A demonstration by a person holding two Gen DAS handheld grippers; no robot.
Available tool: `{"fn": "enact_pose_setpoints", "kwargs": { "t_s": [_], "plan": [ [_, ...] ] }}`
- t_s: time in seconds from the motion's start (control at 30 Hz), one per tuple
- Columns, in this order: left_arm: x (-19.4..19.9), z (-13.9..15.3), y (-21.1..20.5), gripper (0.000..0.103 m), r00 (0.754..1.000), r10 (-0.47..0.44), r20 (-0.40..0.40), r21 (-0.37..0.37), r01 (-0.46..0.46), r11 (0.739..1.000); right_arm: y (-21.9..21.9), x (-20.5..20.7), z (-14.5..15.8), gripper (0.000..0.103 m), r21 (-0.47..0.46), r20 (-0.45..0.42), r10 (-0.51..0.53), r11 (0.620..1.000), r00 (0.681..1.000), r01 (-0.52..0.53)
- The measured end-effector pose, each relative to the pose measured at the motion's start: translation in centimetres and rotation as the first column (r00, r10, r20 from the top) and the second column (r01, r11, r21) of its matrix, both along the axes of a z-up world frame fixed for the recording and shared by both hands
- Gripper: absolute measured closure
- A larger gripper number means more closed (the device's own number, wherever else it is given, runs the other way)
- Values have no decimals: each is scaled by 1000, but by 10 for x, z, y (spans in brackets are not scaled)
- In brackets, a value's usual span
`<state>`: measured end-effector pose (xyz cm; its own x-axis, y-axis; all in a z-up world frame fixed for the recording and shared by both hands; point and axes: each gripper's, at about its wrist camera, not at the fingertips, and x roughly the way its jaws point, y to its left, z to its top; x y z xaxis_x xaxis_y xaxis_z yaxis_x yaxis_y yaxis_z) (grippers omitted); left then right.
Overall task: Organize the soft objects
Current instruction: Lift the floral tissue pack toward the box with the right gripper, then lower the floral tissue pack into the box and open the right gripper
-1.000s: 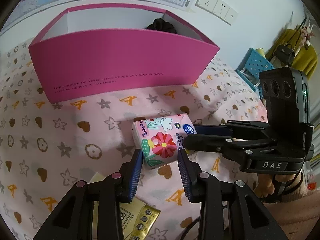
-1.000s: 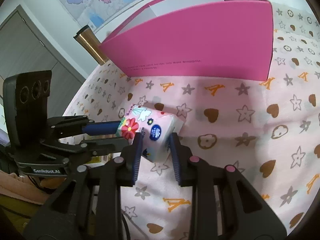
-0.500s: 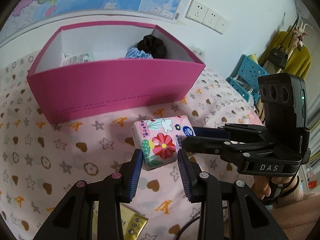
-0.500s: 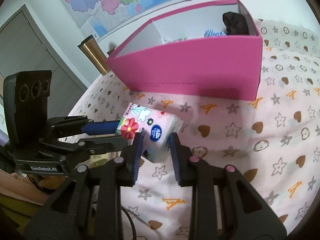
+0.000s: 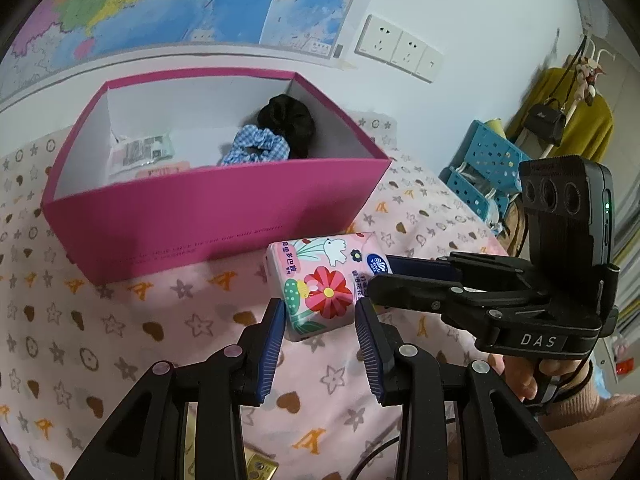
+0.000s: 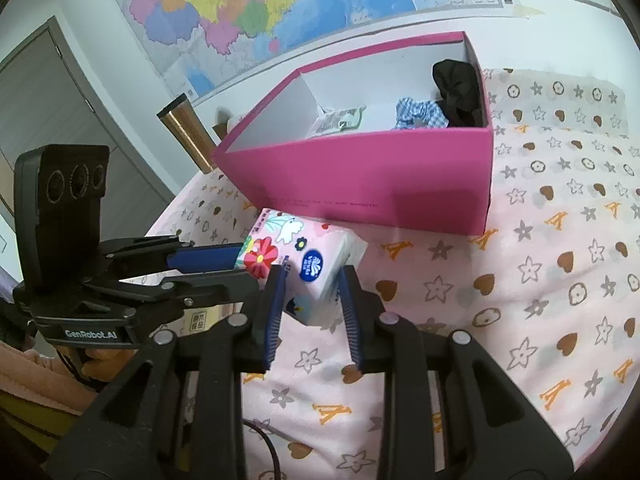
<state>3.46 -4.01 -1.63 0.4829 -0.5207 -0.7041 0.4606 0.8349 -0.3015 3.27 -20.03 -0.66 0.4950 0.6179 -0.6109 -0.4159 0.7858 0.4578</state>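
A pink floral tissue pack (image 5: pixel 324 280) is held in the air in front of a magenta box (image 5: pixel 224 216). My left gripper (image 5: pixel 320 316) is shut on its near end. My right gripper (image 6: pixel 312 280) is shut on its other end, coming from the right in the left wrist view (image 5: pixel 384 276). The pack also shows in the right wrist view (image 6: pixel 304 256), with the left gripper (image 6: pixel 240 264) at its left. The box (image 6: pixel 380 176) holds a black scrunchie (image 5: pixel 288 124), a blue checked scrunchie (image 5: pixel 256 148) and a flat pack (image 5: pixel 140 152).
A pink patterned cloth (image 5: pixel 120 320) covers the surface. A gold packet (image 5: pixel 260 468) lies under my left gripper. A bronze tumbler (image 6: pixel 188 132) stands left of the box. A wall map, sockets (image 5: pixel 400 48) and a blue stool (image 5: pixel 484 168) are beyond.
Both grippers have lifted the tissue pack off the cloth and raised it, so the inside of the magenta box now shows. Both grips are unchanged.
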Motion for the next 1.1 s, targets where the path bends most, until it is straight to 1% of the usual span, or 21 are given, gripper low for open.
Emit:
{"fn": "enact_pose_setpoints", "kwargs": {
  "t_s": [0.37,0.77,0.93,1.1],
  "plan": [
    [12,21,-9,67,998,-7,62,3,6,1000,-10,6,23,72,-17,77,-22,1000,997,23],
    [32,43,-21,67,993,-13,117,5,13,1000,-22,26,46,72,-32,150,-43,998,988,49],
    [44,50,-27,67,991,-14,130,5,13,1000,-27,36,55,72,-44,170,-51,997,984,59],
    [60,55,-28,67,993,-4,116,-19,6,1000,-30,45,60,72,-50,180,-55,997,982,65]
  ]
}}
